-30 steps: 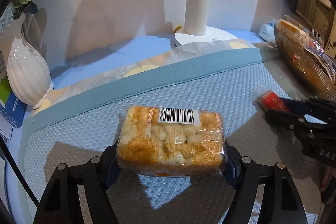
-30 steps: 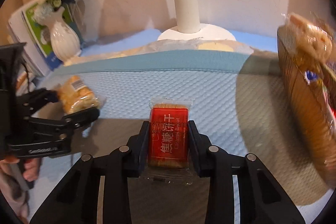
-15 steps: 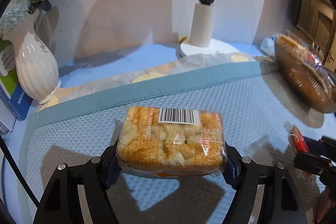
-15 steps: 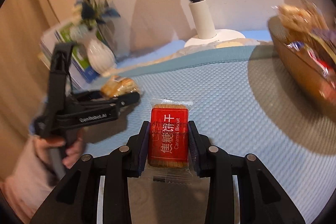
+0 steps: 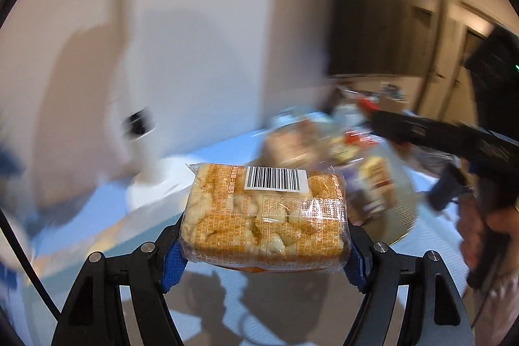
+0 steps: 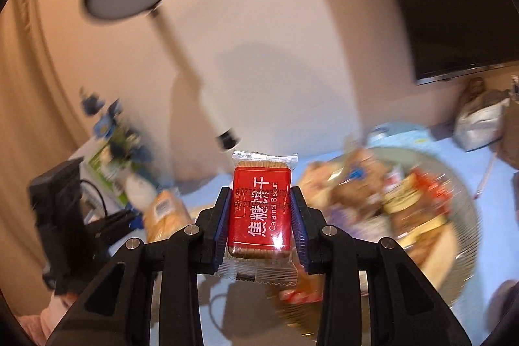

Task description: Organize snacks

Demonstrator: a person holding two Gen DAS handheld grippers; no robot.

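Blue tabletop [image 5: 227, 151] and snack basket [image 6: 467, 216], both blurred by motion since a second ago.
Both my loads have risen off the mat toward the basket: my left gripper [image 5: 264, 244] clamps the rice-crisp pack [image 5: 264, 216]; my right gripper [image 6: 259, 222] clamps the caramel biscuit [image 6: 259, 213]; release over the basket looks next.

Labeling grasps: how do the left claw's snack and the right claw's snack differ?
The rice-crisp pack is wide, clear-wrapped and golden, with a barcode sticker; the caramel biscuit is narrow, red and printed. The left claw therefore stands wider than the right claw. Both are clamped by their sides.
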